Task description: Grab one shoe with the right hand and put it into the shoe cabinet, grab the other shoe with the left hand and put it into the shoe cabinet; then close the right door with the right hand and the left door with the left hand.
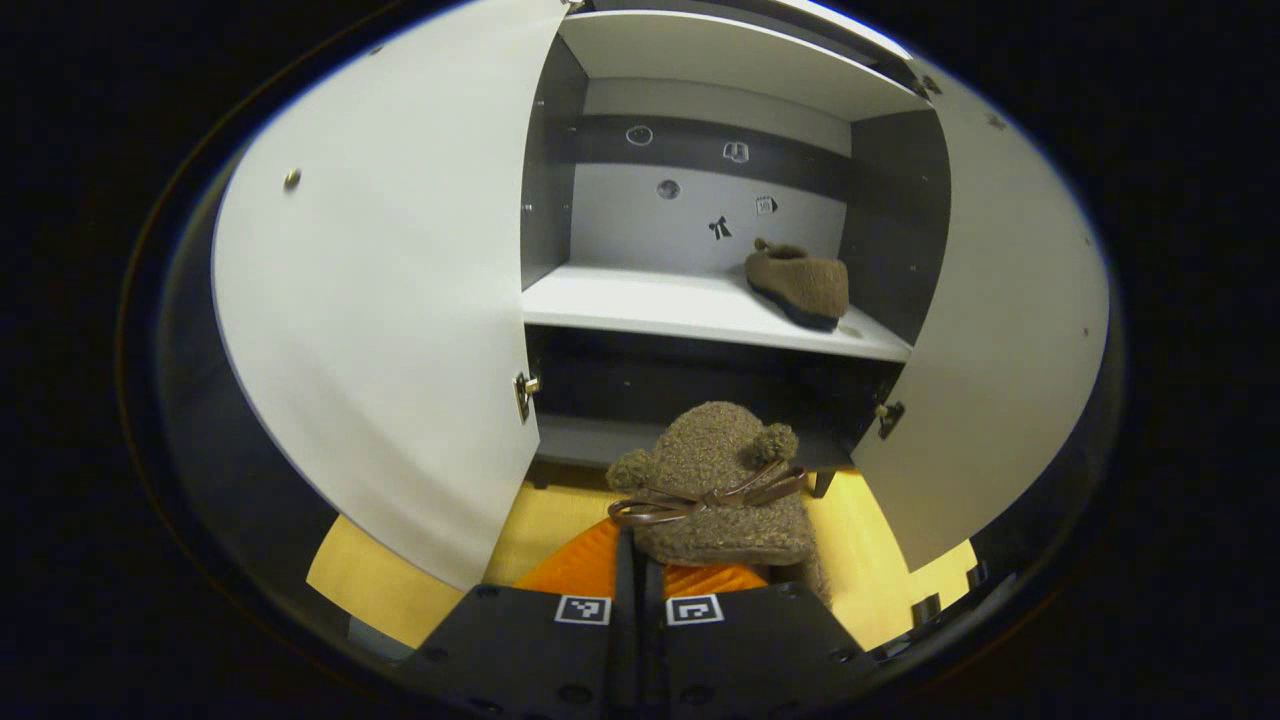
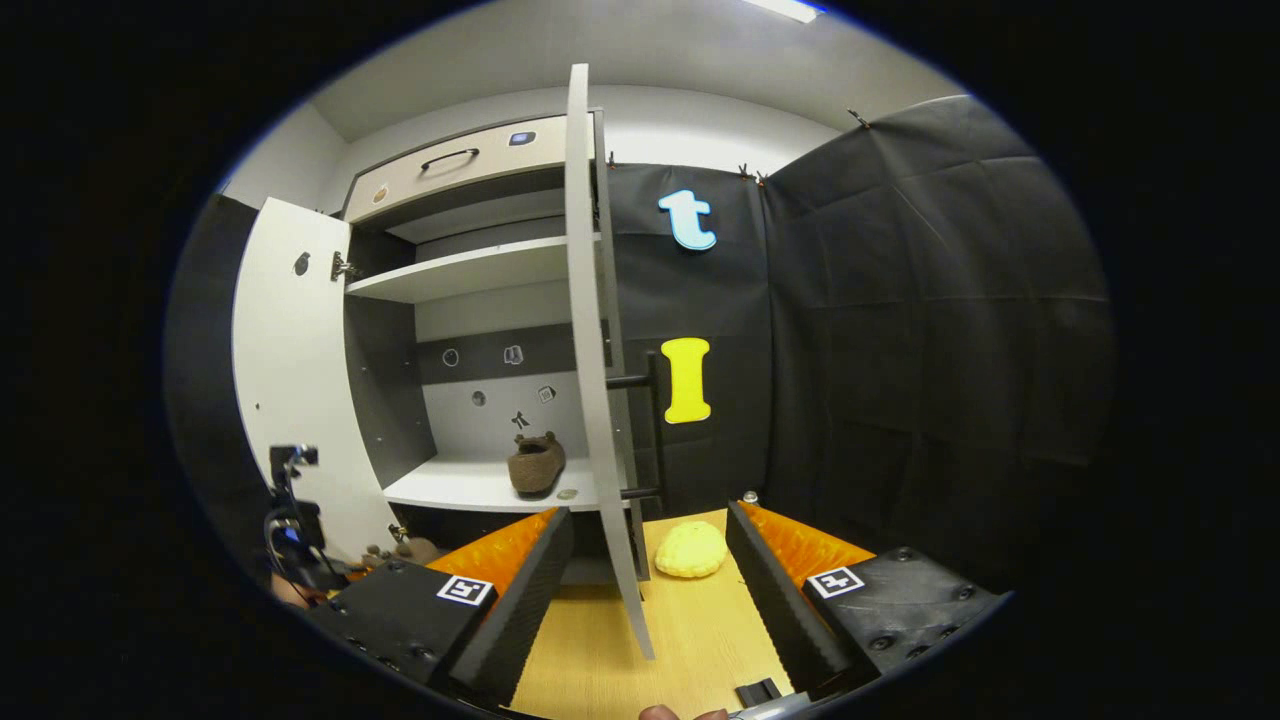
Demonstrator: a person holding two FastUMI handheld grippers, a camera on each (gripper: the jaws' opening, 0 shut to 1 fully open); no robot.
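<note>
The shoe cabinet stands with both doors swung wide. A brown fuzzy slipper rests on the right end of its white shelf. My left gripper is shut on the second slipper, which has a bow and pompoms, holding it low in front of the cabinet below shelf level. In the right gripper view, my right gripper stands open, and the right door shows edge-on just beyond its fingers. There the shelved slipper shows too, with the left gripper and its slipper at lower left.
The left door stands open at the left, the right door at the right. A yellow lumpy object lies on the wooden surface beside the right door. A drawer with a handle tops the cabinet. Black cloth walls the right side.
</note>
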